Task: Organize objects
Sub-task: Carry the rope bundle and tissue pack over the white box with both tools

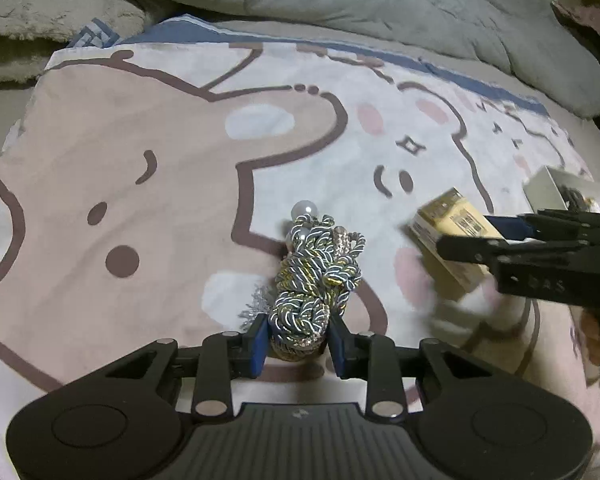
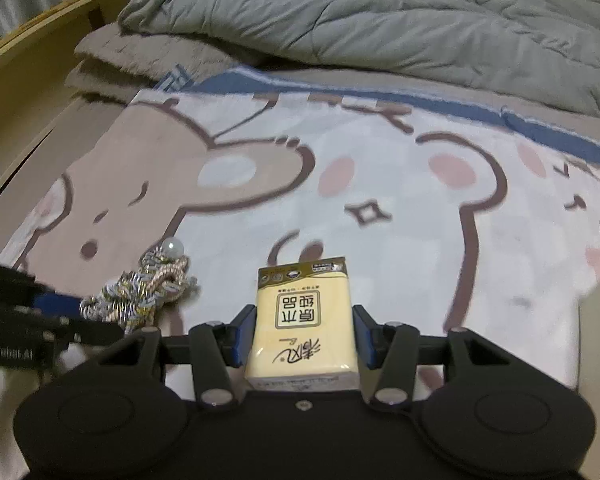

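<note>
Left gripper (image 1: 298, 346) clamping nearly shut on the near end of a twisted cord bundle (image 1: 320, 280), blue pads pressing both sides; bundle running away from the jaws, pearl beads (image 1: 305, 209) at its far tip, lying around the middle of the bear-print blanket (image 1: 140, 160). Right gripper (image 2: 300, 340) pinching a yellow tissue pack (image 2: 303, 324) across its width, jaws partly open to the pack's width, pads touching both long sides; pack sitting over the blanket's right part, just beside the bundle. White open box (image 1: 556, 194) sitting near the blanket's right edge, contents too dark to make out. Grey quilt (image 2: 380, 12) bunching along the far edge.
</note>
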A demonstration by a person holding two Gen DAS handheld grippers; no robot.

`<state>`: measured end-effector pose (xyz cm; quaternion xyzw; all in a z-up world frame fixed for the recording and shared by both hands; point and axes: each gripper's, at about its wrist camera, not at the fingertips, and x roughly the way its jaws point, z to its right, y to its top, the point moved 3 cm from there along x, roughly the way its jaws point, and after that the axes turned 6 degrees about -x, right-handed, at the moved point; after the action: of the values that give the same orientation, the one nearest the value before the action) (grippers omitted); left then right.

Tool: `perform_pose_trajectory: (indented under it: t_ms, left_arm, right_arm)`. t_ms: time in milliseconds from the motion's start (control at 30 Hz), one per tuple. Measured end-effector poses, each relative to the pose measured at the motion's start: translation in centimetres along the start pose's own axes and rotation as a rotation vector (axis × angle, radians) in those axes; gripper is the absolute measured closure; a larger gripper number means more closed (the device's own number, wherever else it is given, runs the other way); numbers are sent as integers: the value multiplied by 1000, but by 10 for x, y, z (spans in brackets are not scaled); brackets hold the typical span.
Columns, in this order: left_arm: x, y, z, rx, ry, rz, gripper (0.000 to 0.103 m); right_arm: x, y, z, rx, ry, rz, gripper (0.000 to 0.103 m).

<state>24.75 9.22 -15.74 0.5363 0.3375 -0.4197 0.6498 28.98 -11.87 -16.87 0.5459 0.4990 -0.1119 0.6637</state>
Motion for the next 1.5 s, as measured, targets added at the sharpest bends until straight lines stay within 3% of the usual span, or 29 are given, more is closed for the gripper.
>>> perform_pose_trajectory:
  t_ms: [67, 133, 233, 367, 467, 600, 800, 1100, 1500]
  left_arm:
    - [0, -1, 2, 7, 18, 19, 61]
    - [4, 0, 6, 15, 30, 39, 43]
    - [13, 6, 15, 15, 51, 72, 33]
    - [21, 12, 22, -7, 55, 91, 33]
    - [28, 11, 23, -8, 45, 47, 49]
    - [26, 9, 28, 12, 56, 47, 54]
    - [13, 5, 37, 25, 35, 58, 55]
    - [-29, 4, 42, -14, 4, 141, 55]
    - [-93, -14, 69, -27, -58, 250, 55]
  right_arm:
    - [-8, -9, -3, -13, 15, -22, 52]
    - [-15, -16, -6, -26, 31, -41, 52]
    - [-19, -25, -10, -47, 38, -56, 50]
    - [-16, -33, -13, -64, 29, -68, 47]
    - [-15, -35, -14, -79, 22, -73, 47]
    - [-12, -35, -14, -97, 12, -79, 50]
    - [-22, -31, -6, -82, -20, -44, 51]
    - [-59, -19, 1, -53, -45, 26, 51]
    - [-137, -14, -9, -57, -80, 139, 51]
